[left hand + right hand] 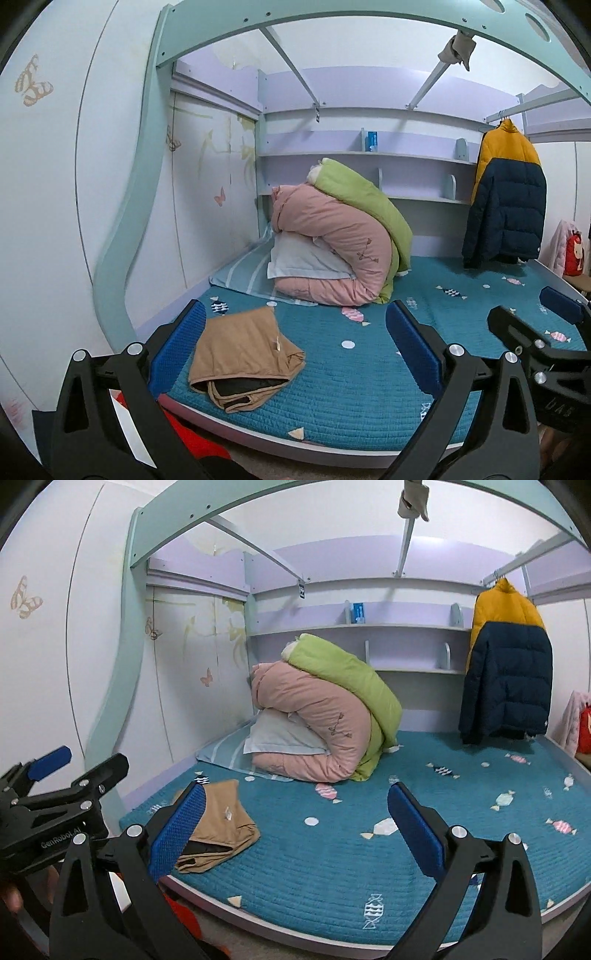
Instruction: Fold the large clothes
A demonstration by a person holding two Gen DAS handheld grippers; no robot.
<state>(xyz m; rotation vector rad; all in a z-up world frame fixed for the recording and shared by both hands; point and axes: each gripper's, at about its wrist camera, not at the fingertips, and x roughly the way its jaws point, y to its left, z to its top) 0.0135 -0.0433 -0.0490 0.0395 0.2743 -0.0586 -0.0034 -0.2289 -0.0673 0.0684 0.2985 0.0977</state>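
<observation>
Tan garment (pixel 243 354) lies folded in a compact stack at bed's (pixel 351 387) near edge, approx 7 o'clock in left view, prob parked clear as done. Left hand-held gripper (pixel 295 339) wide apart, empty, hovering w/ garment between fingers, not touching. Right hand-held gripper (pixel 295 827) also spread, empty.

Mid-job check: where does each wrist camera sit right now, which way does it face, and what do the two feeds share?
Left wrist: on the left gripper, off the bed's near edge, facing the headboard shelves; its open blue fingers frame the folded tan garment; the right gripper shows at right.
Right wrist: on the right gripper, beside it, same heading; fingers open; the left gripper shows at left.
Shared: garment, teal quilted mattress, pink and green rolled duvets, yellow-and-navy puffer jacket.
</observation>
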